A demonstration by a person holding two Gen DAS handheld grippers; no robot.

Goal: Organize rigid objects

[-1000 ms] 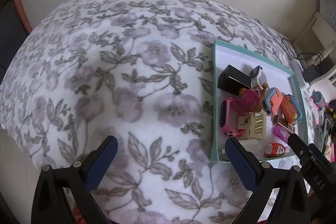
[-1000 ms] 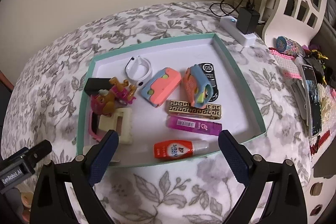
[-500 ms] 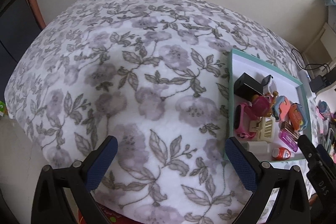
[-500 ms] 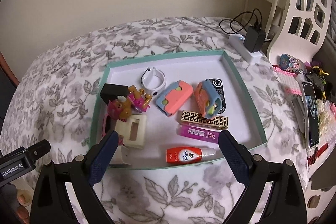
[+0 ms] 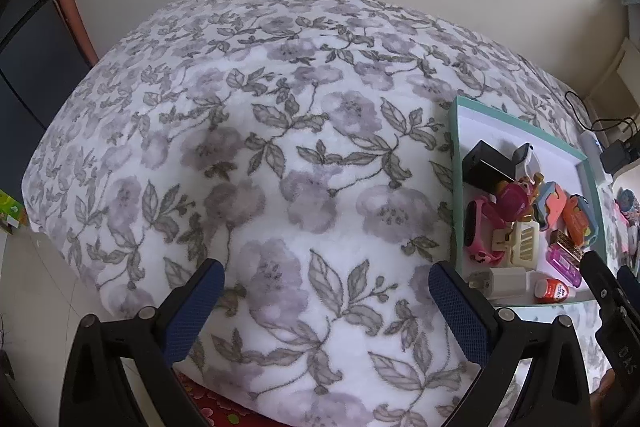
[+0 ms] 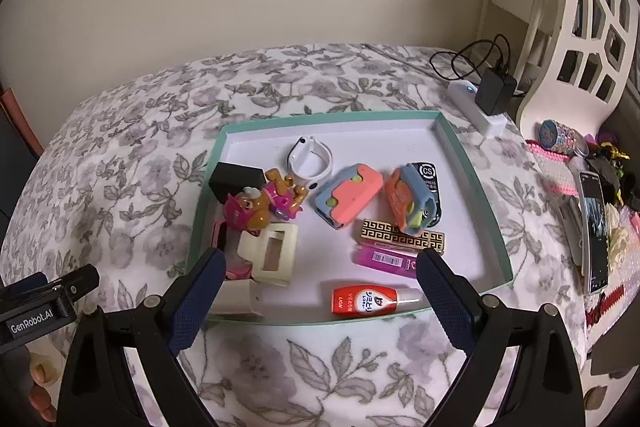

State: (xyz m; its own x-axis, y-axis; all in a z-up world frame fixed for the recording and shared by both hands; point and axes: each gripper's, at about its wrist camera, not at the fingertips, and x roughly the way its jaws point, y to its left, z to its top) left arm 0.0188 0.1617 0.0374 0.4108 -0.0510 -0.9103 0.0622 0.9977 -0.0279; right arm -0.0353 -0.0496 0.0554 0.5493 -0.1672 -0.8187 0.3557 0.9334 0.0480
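A teal-rimmed white tray (image 6: 472, 183) lies on a floral blanket (image 5: 280, 155) and holds several small items: a red-capped tube (image 6: 370, 299), a pink tube (image 6: 390, 259), a gold patterned case (image 6: 400, 235), two orange-and-blue cases (image 6: 347, 195), a white band (image 6: 312, 159), a black box (image 6: 236, 179), a toy figure (image 6: 260, 207), a cream clip (image 6: 272, 253) and a white charger (image 6: 236, 301). My right gripper (image 6: 318, 287) hangs open above the tray's near edge. My left gripper (image 5: 326, 297) stands open over bare blanket, left of the tray (image 5: 454, 187).
A power strip with a black adapter (image 6: 494, 95) and cable lies beyond the tray. A phone (image 6: 596, 231), beads and trinkets crowd the right side by a white chair (image 6: 580, 39). A wall runs behind the bed. Floor shows at the left (image 5: 24, 287).
Both grippers have pulled back and risen; the tray and blanket look smaller and farther. Neither has taken hold of anything. The items in the tray lie as before.
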